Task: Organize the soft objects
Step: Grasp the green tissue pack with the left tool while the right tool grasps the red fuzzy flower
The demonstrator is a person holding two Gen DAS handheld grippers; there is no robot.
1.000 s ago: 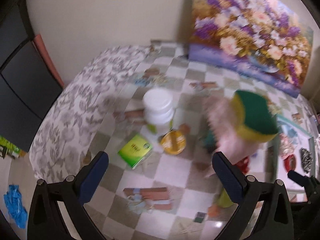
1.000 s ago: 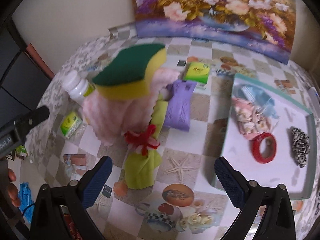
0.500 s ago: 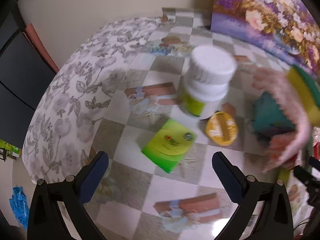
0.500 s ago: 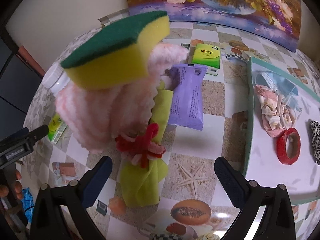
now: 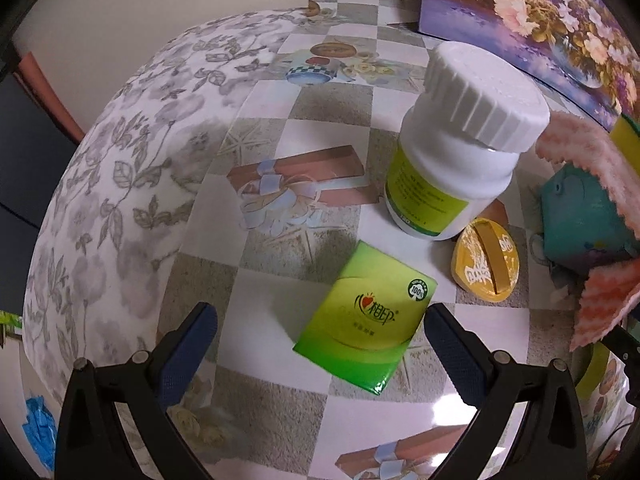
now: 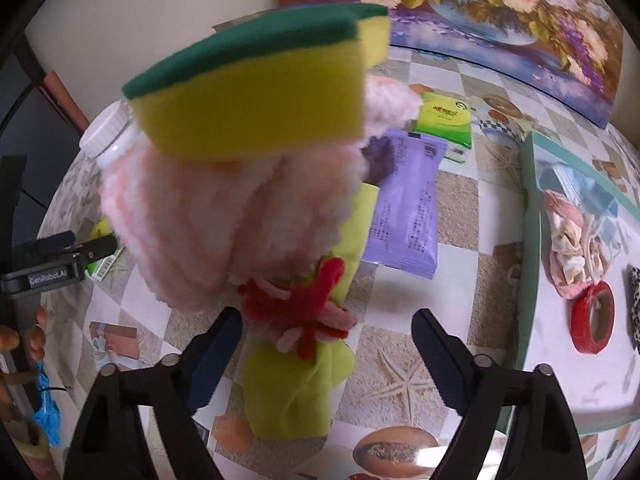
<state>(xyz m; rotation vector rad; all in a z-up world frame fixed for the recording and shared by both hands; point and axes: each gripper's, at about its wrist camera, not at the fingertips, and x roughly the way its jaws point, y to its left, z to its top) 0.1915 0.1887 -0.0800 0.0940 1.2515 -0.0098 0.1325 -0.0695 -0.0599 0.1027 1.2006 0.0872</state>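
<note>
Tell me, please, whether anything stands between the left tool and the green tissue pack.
Nothing visible does. The left tool hangs open right over the green tissue pack, with bare tablecloth beside it. The white bottle and the yellow lid stand beyond the pack, apart from it.

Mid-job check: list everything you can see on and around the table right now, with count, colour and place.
sponge: 1, yellow with green top, atop the pink towel
towel: 1, pink, fluffy, heaped at table centre
cloth: 1, lime, under a red tie
purple pack: 1, flat beyond the cloth
tissue packs: 2, green; one between the left tongs, one near the painting
bottle: 1, white, green label, upright
lid: 1, gold, beside the bottle
tray: 1, teal-rimmed, table right; holds red tape, pale fabric, spotted scrunchie
painting: 1, floral, against the wall
left tongs: open over the green pack
right tongs: closing around the cloth, pads not yet pressing
</note>
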